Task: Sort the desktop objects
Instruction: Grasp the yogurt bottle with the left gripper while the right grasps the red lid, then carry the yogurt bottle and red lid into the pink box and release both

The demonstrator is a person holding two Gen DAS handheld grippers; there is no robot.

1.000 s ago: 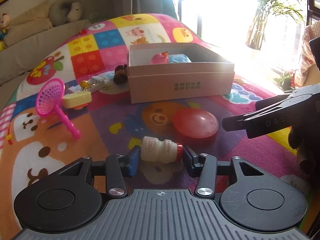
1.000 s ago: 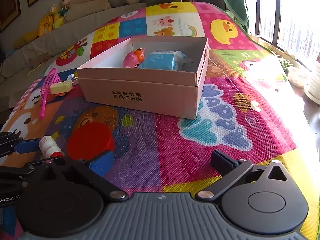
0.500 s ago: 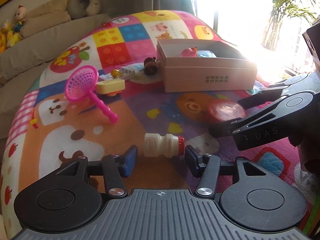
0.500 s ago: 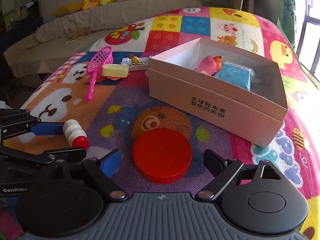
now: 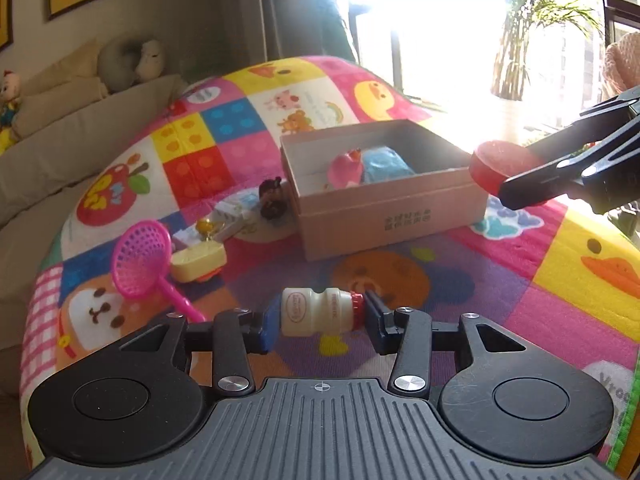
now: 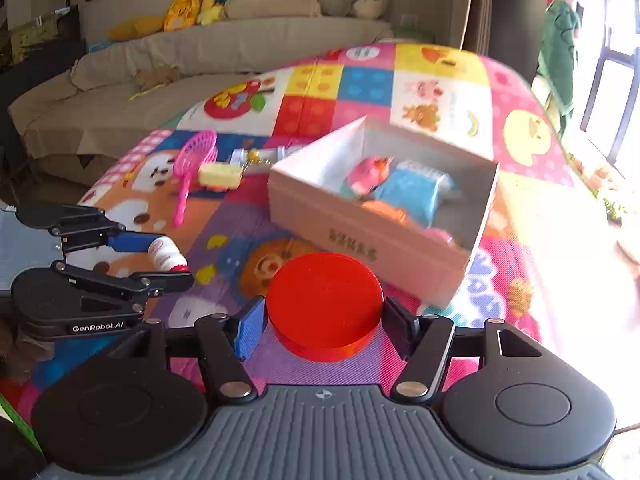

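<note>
Two toys already lie in the box (image 5: 384, 216). Left tongs (image 5: 320, 316) clench the bottle (image 5: 316, 312), right tongs (image 6: 324, 316) the red disc (image 6: 324, 304); net (image 5: 140, 264) and small pieces remain on the mat (image 5: 520, 280).

Both wrist views look down along close fingers, sharing the box (image 5: 384, 216).

The box (image 6: 372, 236) blurs in the right wrist view — its print is unreadable; window glare (image 5: 432, 32) washes out the left view's far side.
</note>
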